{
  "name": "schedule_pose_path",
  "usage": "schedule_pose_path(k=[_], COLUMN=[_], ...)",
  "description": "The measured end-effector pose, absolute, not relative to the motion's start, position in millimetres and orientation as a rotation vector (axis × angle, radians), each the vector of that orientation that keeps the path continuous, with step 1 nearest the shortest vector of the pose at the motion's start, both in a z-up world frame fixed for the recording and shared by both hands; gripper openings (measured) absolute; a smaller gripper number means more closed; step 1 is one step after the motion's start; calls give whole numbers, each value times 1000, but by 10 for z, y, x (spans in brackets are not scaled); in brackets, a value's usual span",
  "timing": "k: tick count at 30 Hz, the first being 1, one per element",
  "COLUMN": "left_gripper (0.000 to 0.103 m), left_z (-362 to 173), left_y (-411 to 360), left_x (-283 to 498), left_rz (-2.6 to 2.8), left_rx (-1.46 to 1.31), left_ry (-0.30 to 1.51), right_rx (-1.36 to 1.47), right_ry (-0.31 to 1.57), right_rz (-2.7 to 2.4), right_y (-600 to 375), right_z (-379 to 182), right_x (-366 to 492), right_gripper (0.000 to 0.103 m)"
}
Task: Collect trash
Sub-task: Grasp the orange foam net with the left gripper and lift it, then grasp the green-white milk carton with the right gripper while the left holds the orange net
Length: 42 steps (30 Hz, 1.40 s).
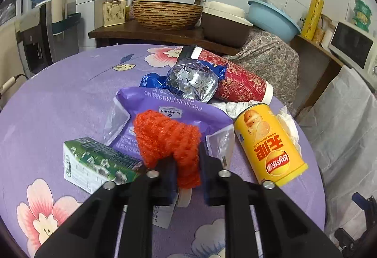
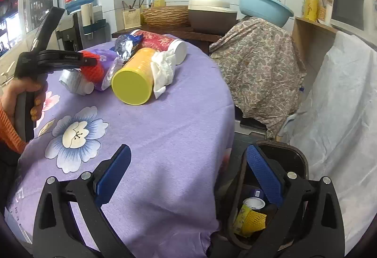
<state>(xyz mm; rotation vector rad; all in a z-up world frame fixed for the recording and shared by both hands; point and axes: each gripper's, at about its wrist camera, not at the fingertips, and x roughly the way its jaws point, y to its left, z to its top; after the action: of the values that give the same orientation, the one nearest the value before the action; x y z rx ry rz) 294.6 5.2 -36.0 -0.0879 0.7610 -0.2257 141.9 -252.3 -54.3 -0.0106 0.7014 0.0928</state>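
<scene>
My left gripper point(image 1: 187, 163) is shut on an orange foam net point(image 1: 165, 138) that stands up between its pads, over a purple tissue pack point(image 1: 169, 107). Around it on the purple flowered tablecloth point(image 1: 59, 105) lie a green-white carton point(image 1: 94, 163), a yellow chip can point(image 1: 268, 145), a crumpled foil bag point(image 1: 193, 81) and a red tube point(image 1: 238, 83). In the right wrist view a hand holds the left gripper point(image 2: 89, 61) on the orange net point(image 2: 94, 69). My right gripper point(image 2: 188, 148) stands open and empty over the table's near edge, beside a dark trash bin point(image 2: 299, 156).
The bin holds a yellow foam net point(image 2: 252, 222) and a cup. White tissue point(image 2: 162, 67) lies against the yellow can point(image 2: 134, 76). A paisley-covered chair point(image 2: 259, 58) and a white-draped object point(image 2: 341, 116) stand right of the table. A sink counter point(image 1: 150, 33) is behind.
</scene>
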Motion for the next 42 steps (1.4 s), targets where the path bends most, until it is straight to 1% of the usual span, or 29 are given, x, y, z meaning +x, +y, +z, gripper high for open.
schedule_pose_path(k=[6, 12, 20, 27, 32, 42], left_gripper=[12, 12, 12, 12, 12, 12], left_z=[-240, -55, 67, -23, -113, -268], left_y=[132, 395, 846, 1150, 1330, 1497], left_x=[2542, 2093, 1609, 1322, 1203, 1105], left_rz=[-248, -245, -159, -71, -10, 28], left_rx=[-116, -188, -257, -285, -280, -296], left_ry=[682, 603, 536, 537, 553, 575], right_rx=[-15, 23, -87, -197, -244, -556], right_ry=[701, 682, 654, 657, 708, 795], right_rz=[127, 233, 493, 668, 763, 713], right_y=[-2411, -2251, -1483, -696, -231, 731], right_z=[-539, -459, -350, -263, -224, -524], right_x=[1486, 1562, 1620, 1746, 2037, 2583], right_gripper=[97, 97, 97, 97, 97, 97])
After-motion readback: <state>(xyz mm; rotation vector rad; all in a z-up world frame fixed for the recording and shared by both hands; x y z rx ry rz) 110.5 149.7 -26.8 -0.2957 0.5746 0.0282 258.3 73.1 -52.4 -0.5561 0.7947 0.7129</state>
